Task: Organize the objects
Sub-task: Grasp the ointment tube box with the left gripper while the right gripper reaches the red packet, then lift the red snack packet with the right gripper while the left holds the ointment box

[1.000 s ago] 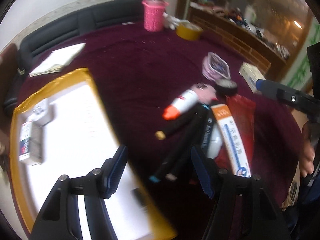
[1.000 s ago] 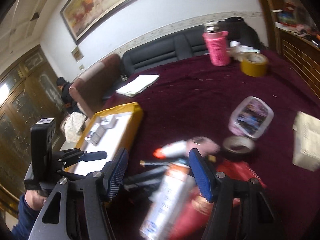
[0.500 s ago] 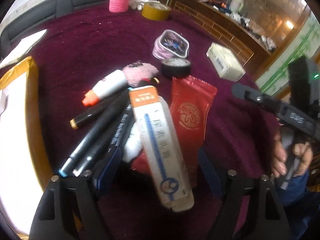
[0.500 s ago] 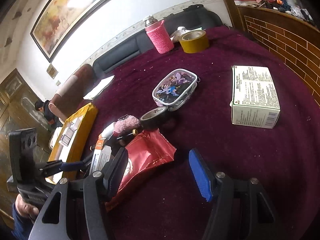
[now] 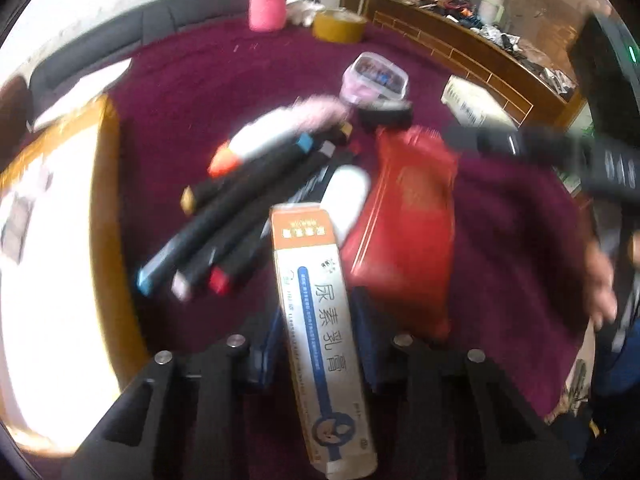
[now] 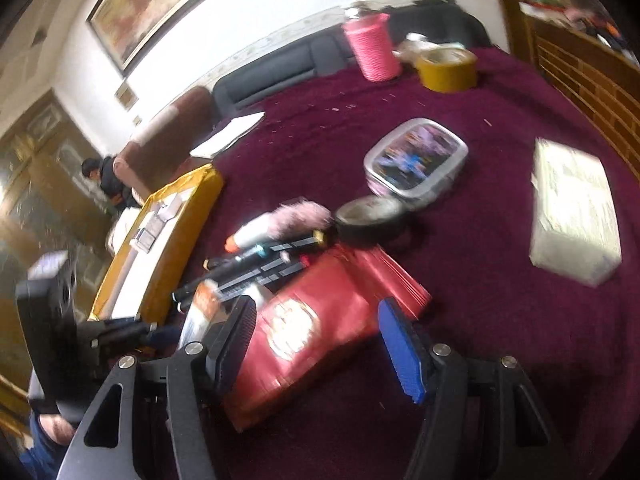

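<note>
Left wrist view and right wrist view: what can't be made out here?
- Left hand-held gripper, left wrist view: the ointment box between its closing jaws hides whether the pads touch it.
- Red pouch, right wrist view: print blurred.
- Markers, left wrist view: labels smeared.
- Tray, left wrist view: contents washed out by glare.

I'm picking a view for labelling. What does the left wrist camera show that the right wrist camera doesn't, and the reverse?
Left wrist only: the left gripper closing around the long ointment box, its printed face readable.
Right wrist only: the open right gripper over the red pouch, plus a framed painting.
Both: markers, pink bottle, yellow tape roll.
</note>
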`<state>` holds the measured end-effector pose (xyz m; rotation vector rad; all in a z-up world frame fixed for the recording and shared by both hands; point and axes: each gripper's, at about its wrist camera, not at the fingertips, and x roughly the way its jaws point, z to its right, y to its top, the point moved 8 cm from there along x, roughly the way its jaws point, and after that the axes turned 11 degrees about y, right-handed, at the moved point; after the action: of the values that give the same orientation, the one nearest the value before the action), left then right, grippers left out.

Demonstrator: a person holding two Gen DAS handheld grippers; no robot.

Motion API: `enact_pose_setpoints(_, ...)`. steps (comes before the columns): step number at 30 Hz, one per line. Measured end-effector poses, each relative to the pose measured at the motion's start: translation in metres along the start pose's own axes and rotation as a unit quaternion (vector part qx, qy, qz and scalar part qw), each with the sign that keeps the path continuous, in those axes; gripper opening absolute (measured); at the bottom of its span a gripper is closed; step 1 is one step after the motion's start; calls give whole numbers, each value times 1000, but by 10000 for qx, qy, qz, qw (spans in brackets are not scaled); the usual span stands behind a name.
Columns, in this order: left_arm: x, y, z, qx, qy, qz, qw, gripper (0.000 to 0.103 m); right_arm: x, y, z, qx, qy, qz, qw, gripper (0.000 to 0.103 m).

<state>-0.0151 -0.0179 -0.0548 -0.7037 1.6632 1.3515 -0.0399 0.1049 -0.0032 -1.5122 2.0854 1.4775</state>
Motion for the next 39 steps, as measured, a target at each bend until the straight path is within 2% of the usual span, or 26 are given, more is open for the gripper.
enact_pose_setpoints(4, -8, -18, -8, -152, 21, 10, 9999, 26, 32, 5, -24, -600, -227, -378, 9972, 70)
enact_pose_setpoints(5, -9, -20, -10, -181, 29, 9, 9998, 26, 41, 3, -32, -713, -167, -481, 9962, 70)
enact_pose_setpoints(8, -10, -23, -11, -224, -4, 36, 9997, 26, 61, -7, -64, -1189, 373, -811, 9889, 70)
enact_pose_setpoints(10, -10, -24, -12, -228, 3, 49, 9997, 26, 75, -14, -69, -1186, 404, -1053, 9865, 70)
enact_pose_setpoints(12, -10, -24, -10, -190, 38, 72, 9998, 26, 81, -16, -65, -1125, 247, -1106, 9872, 70)
enact_pose_setpoints(15, -10, -24, -9, -131, 82, 77, 9999, 26, 83, -25, -59, -1351, 25, -1331, 9818, 70)
enact_pose_setpoints(18, -11, -27, -8, -39, 122, 70, 9999, 27, 74, -40, -56, -1862, -296, -1673, 9677, 70)
enact_pose_setpoints(21, -11, -27, -6, 35, 158, 77, 9998, 29, 54, -55, -40, -2248, -819, -1954, 9511, 69)
enact_pose_setpoints(23, -11, -27, -4, 72, 169, 72, 9998, 33, 27, -50, -27, -2350, -1318, -1640, 9490, 70)
enact_pose_setpoints(25, -11, -27, 0, 174, 196, 60, 9996, 43, -3, -42, -14, -2181, -1645, -1294, 9532, 70)
enact_pose_setpoints(27, -9, -26, 7, 314, 261, 80, 9991, 50, -35, -33, 2, -1635, -1759, -779, 9676, 84)
enact_pose_setpoints(28, -8, -25, 11, 389, 346, 108, 9986, 50, -48, -32, 11, -1288, -1798, -552, 9737, 98)
enact_pose_setpoints(29, -7, -25, 12, 454, 411, 139, 9980, 50, -58, -34, 21, -960, -1826, -368, 9778, 100)
enact_pose_setpoints(30, -7, -25, 15, 552, 464, 213, 9972, 43, -63, -37, 27, -714, -1797, -252, 9808, 100)
enact_pose_setpoints(31, -9, -25, 18, 567, 407, 251, 9972, 24, -63, -42, 31, -522, -1713, -216, 9836, 100)
enact_pose_setpoints(32, -10, -24, 19, 527, 377, 280, 9975, 18, -61, -45, 33, -393, -1616, -238, 9858, 100)
enact_pose_setpoints(37, -13, -27, 11, 287, 368, 372, 9982, 18, -25, -56, 31, 14, -1428, -504, 9885, 100)
enact_pose_setpoints(39, -16, -28, 5, 173, 357, 406, 9984, 18, -14, -55, 27, -104, -1601, -560, 9855, 100)
